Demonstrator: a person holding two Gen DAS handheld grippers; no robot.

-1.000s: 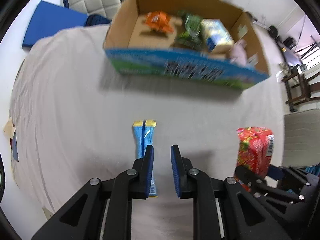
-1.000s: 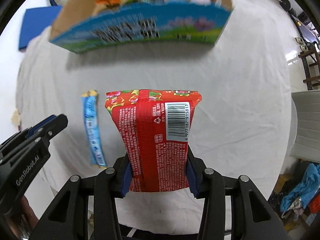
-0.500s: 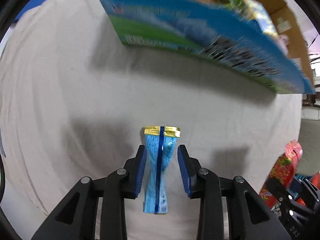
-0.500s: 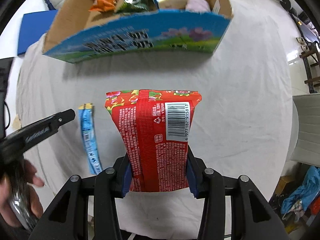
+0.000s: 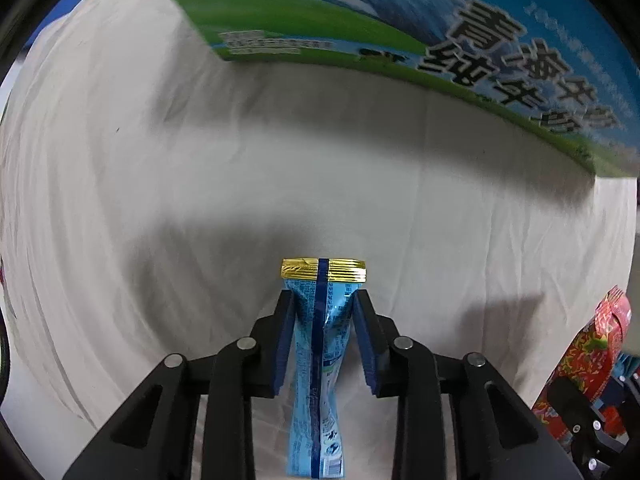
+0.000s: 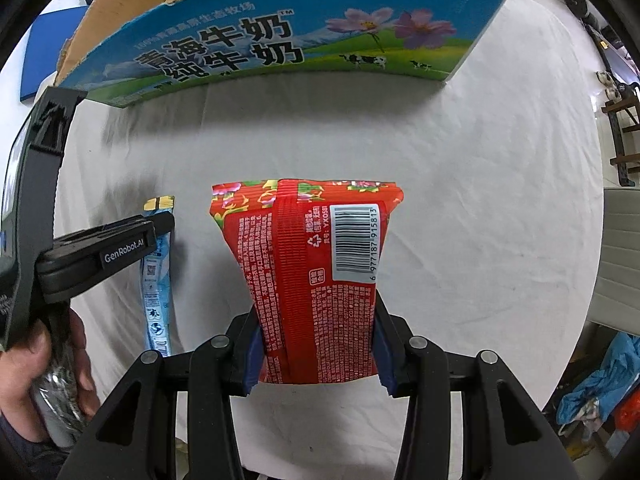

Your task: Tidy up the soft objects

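A slim blue snack packet [image 5: 320,344] with a gold end lies on the white cloth. My left gripper [image 5: 323,298] straddles it, one finger on each side touching its edges near the gold end. The packet also shows in the right wrist view [image 6: 157,276], with the left gripper [image 6: 160,222] over it. My right gripper [image 6: 316,356] is shut on a red snack bag [image 6: 312,276] with a barcode and holds it above the cloth. The red bag shows at the right edge of the left wrist view [image 5: 588,356].
A cardboard box [image 6: 280,44] with a blue and green printed side stands at the back of the cloth-covered table [image 6: 480,200]; it holds several snack items. It fills the top of the left wrist view [image 5: 440,32]. A blue mat [image 6: 44,52] lies far left.
My left gripper has come down low over the blue packet and its fingers have closed in on it. The right gripper keeps the red bag, with the box nearer in view.
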